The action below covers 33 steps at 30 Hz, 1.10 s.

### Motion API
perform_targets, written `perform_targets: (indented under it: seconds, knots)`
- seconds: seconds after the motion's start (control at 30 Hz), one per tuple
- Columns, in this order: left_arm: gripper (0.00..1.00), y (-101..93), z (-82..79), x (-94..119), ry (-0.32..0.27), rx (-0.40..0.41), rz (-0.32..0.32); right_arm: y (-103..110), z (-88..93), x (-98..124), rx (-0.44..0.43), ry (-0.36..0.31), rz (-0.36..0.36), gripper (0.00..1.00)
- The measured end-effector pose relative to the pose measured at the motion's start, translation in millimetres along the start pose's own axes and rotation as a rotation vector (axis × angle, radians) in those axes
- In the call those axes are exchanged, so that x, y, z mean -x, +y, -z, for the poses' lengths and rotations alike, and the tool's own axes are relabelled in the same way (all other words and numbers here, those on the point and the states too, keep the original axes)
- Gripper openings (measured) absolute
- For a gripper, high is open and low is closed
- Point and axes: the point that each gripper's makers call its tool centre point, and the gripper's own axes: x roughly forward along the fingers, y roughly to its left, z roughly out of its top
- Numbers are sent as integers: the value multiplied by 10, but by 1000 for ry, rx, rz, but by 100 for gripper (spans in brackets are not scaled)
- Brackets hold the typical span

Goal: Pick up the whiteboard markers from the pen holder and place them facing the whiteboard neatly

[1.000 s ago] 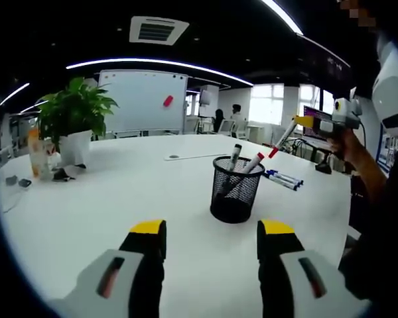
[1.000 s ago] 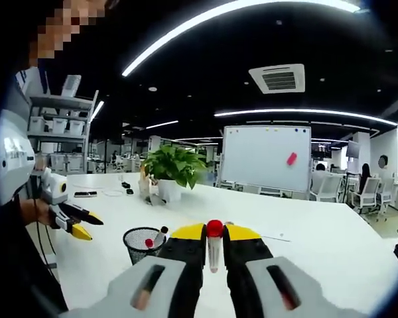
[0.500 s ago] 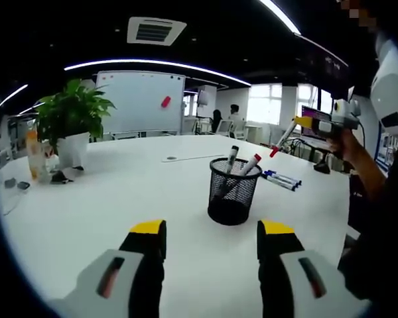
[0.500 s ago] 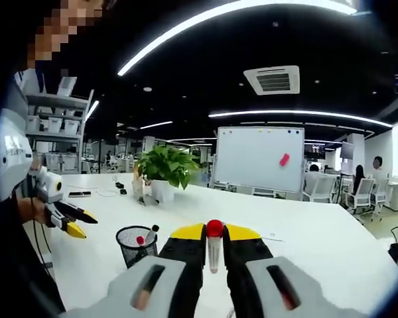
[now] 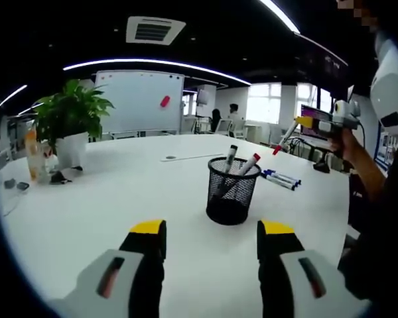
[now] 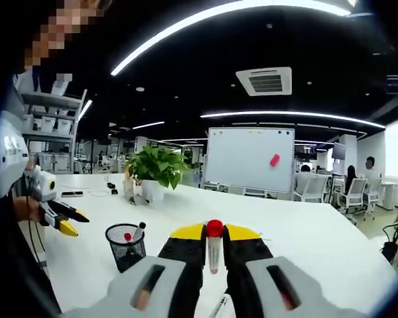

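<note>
A black mesh pen holder (image 5: 233,192) stands on the white table (image 5: 119,199), ahead of my left gripper (image 5: 212,233), whose jaws are open and empty. A black-capped marker (image 5: 231,158) and a red-capped marker (image 5: 251,163) lean in it. Two blue markers (image 5: 282,179) lie on the table beyond it. My right gripper (image 6: 214,232) is shut on a red-capped marker (image 6: 214,246), held in the air and pointing at the whiteboard (image 6: 249,160). From the left gripper view, the right gripper (image 5: 308,122) is up at the right. The pen holder (image 6: 126,246) sits low left.
A potted plant (image 5: 70,122) and small items stand on the table's far left. The whiteboard (image 5: 140,101) is beyond the table, with chairs and a seated person behind. A person's arm (image 5: 365,172) is at the right. Another marker (image 6: 219,307) lies under my right gripper.
The right gripper's view has swung right, so the pen holder and plant slid left in it. The marker stays clamped. The left gripper has hardly moved.
</note>
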Motion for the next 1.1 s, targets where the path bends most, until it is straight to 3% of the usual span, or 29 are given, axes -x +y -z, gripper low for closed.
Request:
perform_targets:
  seconds: [0.6,0.97,1.1]
  knots:
    - [56,-6,14,-19,7,3,-7,-290,86,118,-13,0,68,13]
    - [56,-24,19,-49,13,2,-2,-353,145,145,-22,-5,79,13]
    - [56,-20,28,-55,15,5,-2,-357,94,164,-16,-49,66,13]
